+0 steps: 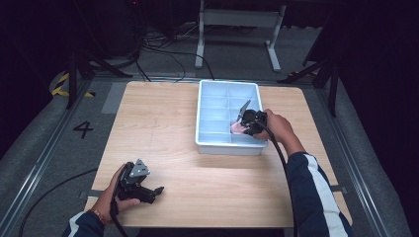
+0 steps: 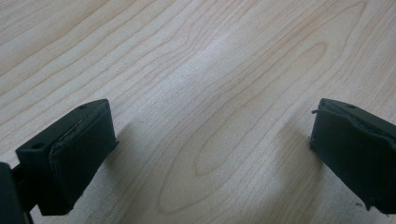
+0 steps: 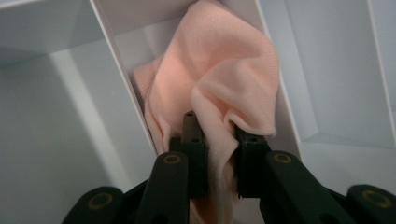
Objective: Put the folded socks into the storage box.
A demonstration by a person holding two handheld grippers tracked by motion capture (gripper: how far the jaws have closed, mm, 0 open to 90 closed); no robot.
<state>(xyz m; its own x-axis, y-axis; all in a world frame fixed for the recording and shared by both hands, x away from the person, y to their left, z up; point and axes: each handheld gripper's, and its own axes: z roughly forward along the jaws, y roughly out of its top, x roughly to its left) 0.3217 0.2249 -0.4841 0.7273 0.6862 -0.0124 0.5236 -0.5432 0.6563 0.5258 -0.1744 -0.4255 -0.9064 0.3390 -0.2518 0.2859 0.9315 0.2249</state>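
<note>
At the lower left of the high view, nearest the camera, the person's left hand [image 1: 114,197] lies on the wooden surface [image 1: 197,177], its forearm entering from the bottom edge in a dark sleeve. It holds the left claw [image 1: 157,190] low and roughly level, pointing toward the right of the frame, with the grey three-cornered plate on top. In the left gripper view its two black jaws stand wide apart over bare wood grain, released, with nothing between them.

Farther up, right of centre, the right forearm, in a dark sleeve with white stripes, stretches from the lower right edge toward the middle of the frame. The right hand [image 1: 279,126] rests at the right rim of a pale blue divided tray [image 1: 206,144], holding the right claw [image 1: 242,124] angled down and leftward into it, a cable trailing back along the arm.

In the right gripper view that claw is clenched on a pink cloth [image 3: 219,79]: the pads pinch a fold of it, and the rest bunches above the jaws inside a narrow compartment between two white dividers. In the high view the cloth shows in a compartment in the tray's lower right part.
</note>
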